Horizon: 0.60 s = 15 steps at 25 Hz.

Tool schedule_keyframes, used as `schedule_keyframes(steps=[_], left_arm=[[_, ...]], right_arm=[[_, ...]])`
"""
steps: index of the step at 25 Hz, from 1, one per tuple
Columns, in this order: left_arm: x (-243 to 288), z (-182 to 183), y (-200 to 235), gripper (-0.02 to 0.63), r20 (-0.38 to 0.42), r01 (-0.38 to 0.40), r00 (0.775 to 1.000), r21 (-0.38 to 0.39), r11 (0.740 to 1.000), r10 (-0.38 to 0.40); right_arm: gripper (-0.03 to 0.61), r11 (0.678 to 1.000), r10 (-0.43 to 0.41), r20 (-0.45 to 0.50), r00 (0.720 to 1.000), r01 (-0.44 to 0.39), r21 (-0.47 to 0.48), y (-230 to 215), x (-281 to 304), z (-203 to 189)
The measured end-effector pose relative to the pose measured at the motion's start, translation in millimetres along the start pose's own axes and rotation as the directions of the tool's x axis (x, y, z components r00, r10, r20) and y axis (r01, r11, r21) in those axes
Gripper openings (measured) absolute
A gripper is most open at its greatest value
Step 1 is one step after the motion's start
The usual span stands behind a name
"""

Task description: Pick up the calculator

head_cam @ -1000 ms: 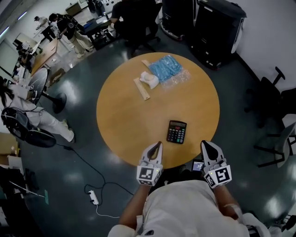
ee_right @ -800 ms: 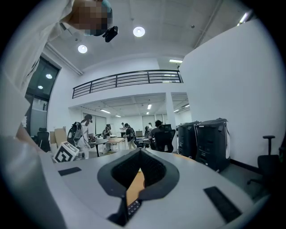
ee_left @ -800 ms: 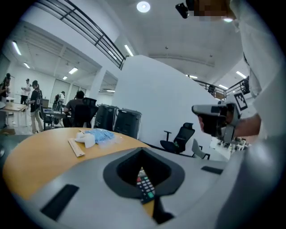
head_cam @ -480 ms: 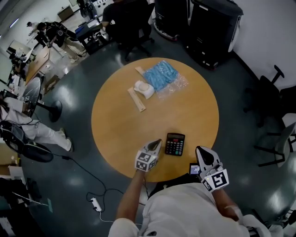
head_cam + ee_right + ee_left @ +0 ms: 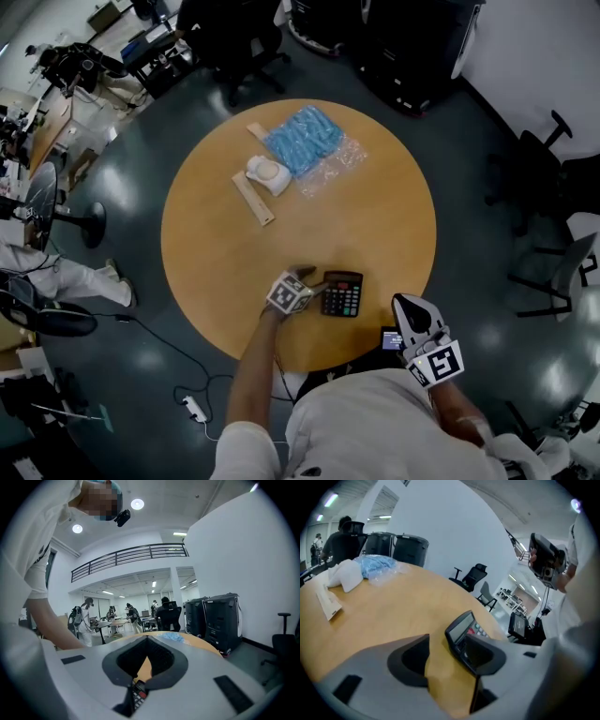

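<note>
Head view, steeply from above: round wooden table (image 5: 216,253) with calculator (image 5: 342,293) lying flat near its front edge, keys up. Just left of calculator, left gripper (image 5: 309,277), tilted down toward tabletop. Seen in left gripper view with jaws apart and opening: bare wood between them, calculator's display end just at tip of right-hand jaw, not clamped. Beyond table's front edge at lower right, right gripper (image 5: 405,306), near calculator's right side, not touching it; shown in right gripper view with jaws together at tips, holding nothing. On far side of table: blue bag (image 5: 302,139), clear plastic bag (image 5: 335,161), white lump (image 5: 267,173), pale wooden strip (image 5: 253,199).
</note>
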State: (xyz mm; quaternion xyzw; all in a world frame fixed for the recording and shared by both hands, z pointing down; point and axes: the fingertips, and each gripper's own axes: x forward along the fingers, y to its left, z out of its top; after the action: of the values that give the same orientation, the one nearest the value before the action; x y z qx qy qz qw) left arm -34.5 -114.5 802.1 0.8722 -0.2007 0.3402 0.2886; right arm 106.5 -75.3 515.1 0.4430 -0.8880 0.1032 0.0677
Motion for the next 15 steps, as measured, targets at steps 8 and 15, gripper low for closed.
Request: schedule_keyframes(steps=[8,15], left_arm=[[33.2,-4.0,-24.4,0.236,-0.264,0.290,0.929,0.088,0.953,-0.258],[38.5,-7.3,-32.1,0.181,-0.285,0.326,0.907,0.012,0.945,-0.309]], right_arm=[[0.015,0.999,-0.034,-0.043,0.998,0.036,0.032,-27.6,2.1,-11.8],[0.014,0.998,-0.042,-0.053,0.998,0.044,0.047,-38.3,2.1,-16.2]])
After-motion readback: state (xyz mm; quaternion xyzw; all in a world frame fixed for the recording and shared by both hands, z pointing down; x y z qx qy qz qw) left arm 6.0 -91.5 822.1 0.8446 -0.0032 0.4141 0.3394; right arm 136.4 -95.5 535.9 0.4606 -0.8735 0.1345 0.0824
